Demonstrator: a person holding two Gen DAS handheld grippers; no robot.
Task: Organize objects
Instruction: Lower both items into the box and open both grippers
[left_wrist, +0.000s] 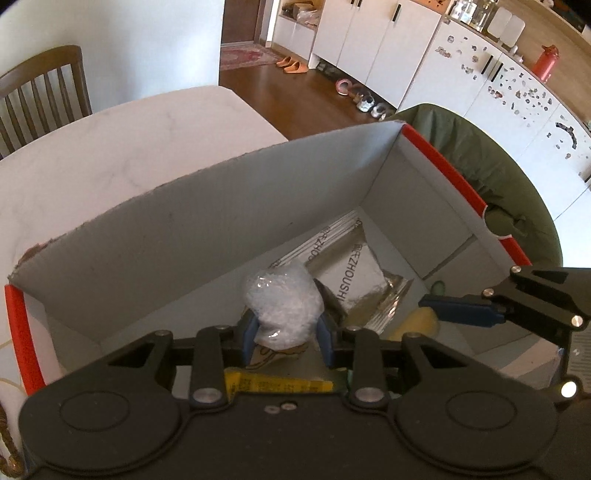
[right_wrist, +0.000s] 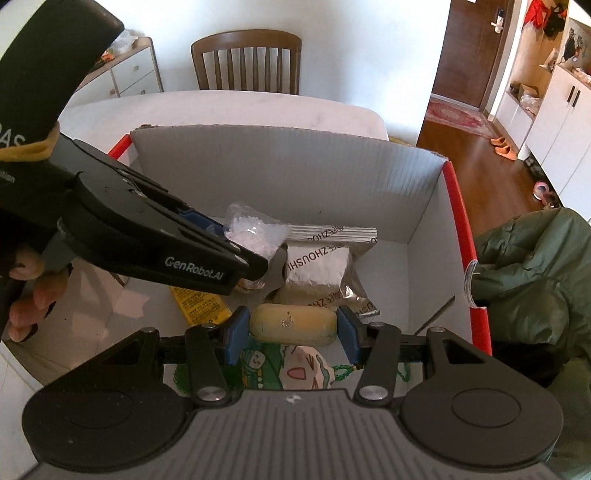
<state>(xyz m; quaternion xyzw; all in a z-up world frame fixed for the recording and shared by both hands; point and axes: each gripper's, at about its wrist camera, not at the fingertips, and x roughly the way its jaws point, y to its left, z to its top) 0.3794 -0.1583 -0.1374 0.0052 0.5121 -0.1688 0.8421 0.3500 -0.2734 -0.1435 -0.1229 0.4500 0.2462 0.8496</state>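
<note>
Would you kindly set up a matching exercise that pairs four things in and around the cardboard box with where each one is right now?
Things:
1. clear bag of white granules
2. yellow oblong bun-like packet
3. silver foil pouch with black lettering
4. olive green jacket

Places:
A. outside the box, by its red-edged side
B. between the right claw's blue pads
C. lying on the box floor, ungripped
D. between the left claw's blue pads

Pairs: 1-D, 2-B, 3-C, 4-A

Black left gripper (right_wrist: 236, 236), blue fingers (right_wrist: 195, 218), white "GenRobot.AI" lettering.
</note>
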